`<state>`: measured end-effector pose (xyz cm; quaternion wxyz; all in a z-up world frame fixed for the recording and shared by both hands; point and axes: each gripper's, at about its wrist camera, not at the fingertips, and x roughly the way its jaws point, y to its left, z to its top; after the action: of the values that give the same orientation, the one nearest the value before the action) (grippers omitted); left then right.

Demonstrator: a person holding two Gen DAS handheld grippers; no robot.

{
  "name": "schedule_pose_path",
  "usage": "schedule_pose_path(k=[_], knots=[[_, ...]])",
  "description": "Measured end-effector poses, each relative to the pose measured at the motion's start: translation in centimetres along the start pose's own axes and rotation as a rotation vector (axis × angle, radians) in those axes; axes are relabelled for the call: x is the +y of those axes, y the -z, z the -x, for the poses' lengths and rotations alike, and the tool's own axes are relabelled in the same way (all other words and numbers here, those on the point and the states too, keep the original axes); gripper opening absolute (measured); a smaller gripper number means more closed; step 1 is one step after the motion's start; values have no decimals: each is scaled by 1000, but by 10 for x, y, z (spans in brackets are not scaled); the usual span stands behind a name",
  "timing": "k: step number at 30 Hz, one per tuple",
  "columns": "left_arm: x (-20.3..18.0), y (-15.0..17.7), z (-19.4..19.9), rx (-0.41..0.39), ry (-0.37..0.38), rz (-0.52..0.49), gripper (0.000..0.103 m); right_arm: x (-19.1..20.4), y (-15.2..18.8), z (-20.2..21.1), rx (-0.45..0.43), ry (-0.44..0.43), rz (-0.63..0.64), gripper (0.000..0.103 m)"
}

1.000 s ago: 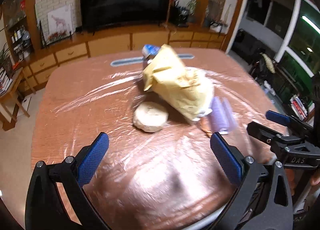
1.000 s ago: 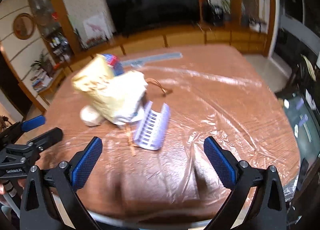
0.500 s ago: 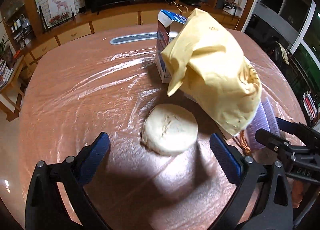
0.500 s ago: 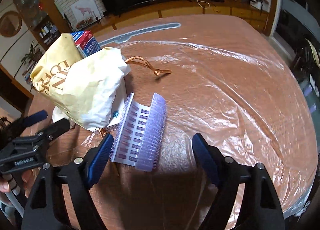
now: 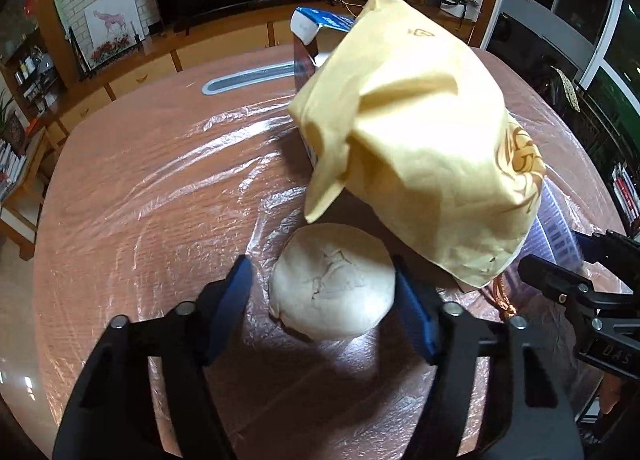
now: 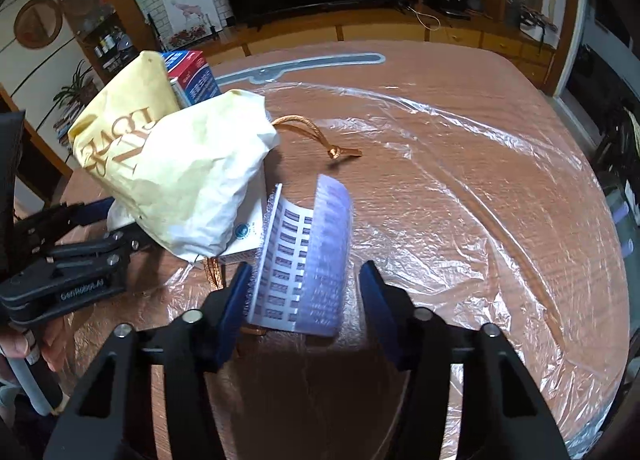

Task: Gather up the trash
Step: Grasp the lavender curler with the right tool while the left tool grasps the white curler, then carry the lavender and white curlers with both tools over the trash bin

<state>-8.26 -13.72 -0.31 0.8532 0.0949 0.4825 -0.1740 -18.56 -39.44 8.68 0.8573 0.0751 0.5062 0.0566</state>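
Your left gripper (image 5: 322, 282) is spread around the crumpled white wad (image 5: 332, 280) on the bench (image 5: 140, 180), beside the yellow bag (image 5: 420, 164). Your right gripper (image 6: 306, 288) is spread around the curled purple sheet (image 6: 304, 256), not clamped.

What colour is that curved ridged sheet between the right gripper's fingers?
Pale purple plastic sheet with rows of darker printed rectangles, clearest in the right wrist view.

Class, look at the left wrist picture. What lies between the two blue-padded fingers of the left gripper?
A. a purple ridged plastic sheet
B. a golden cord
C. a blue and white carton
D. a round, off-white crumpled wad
D: the round, off-white crumpled wad sits on the table between the open fingers of the left gripper, not yet clamped.
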Motion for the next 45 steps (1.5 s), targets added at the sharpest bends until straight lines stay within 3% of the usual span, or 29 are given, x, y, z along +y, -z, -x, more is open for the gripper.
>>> schedule_pose_path(k=[2,6,26,45], knots=[[-1,0,1,-4,0,-2,62,0,1,1,-2,-14,6,44],[-1,2,3,-13,-2,0,53,-6,0,2,1,-59,-23,42],[-4,35,38,-53,31,48,52,-22,17,28,-14,-89,-60,42],[-26,72,75,-73,75,28,52,3,56,68,-26,-154,-20,42]])
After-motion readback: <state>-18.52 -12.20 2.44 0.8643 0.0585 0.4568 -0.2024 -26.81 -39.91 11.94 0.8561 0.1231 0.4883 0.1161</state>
